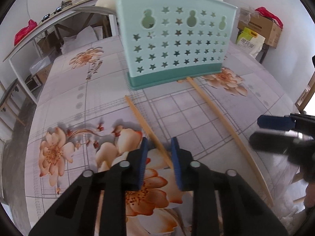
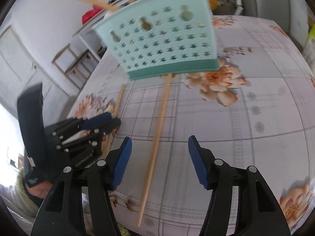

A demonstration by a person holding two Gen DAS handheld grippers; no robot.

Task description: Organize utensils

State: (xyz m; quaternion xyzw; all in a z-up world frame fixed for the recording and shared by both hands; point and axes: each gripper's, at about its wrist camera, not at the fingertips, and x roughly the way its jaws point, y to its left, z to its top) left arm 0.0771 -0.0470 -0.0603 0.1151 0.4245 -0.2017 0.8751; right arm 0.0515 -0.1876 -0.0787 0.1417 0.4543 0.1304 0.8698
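A mint-green utensil holder [image 1: 177, 39] [image 2: 163, 39] with star-shaped holes stands upright on the floral tablecloth, with wooden chopsticks [image 2: 94, 1] poking out of its top. Two loose chopsticks lie on the cloth in front of it. The left chopstick [image 1: 141, 118] [image 2: 119, 100] runs between the blue pads of my left gripper [image 1: 159, 147] [image 2: 110, 121]. The jaws are narrow but a gap shows beside the stick. The right chopstick [image 1: 226, 125] [image 2: 157, 137] passes between the wide-apart fingers of my right gripper [image 2: 159, 145] [image 1: 261, 131], untouched by them.
The table's left edge [image 1: 37, 106] drops to the floor. Beyond it stand a shelf [image 1: 39, 29] and a small wooden rack [image 2: 74, 63]. Cardboard boxes [image 1: 263, 27] and a bag [image 1: 248, 41] sit past the far right corner. A person's sleeve [image 2: 19, 192] is at the near edge.
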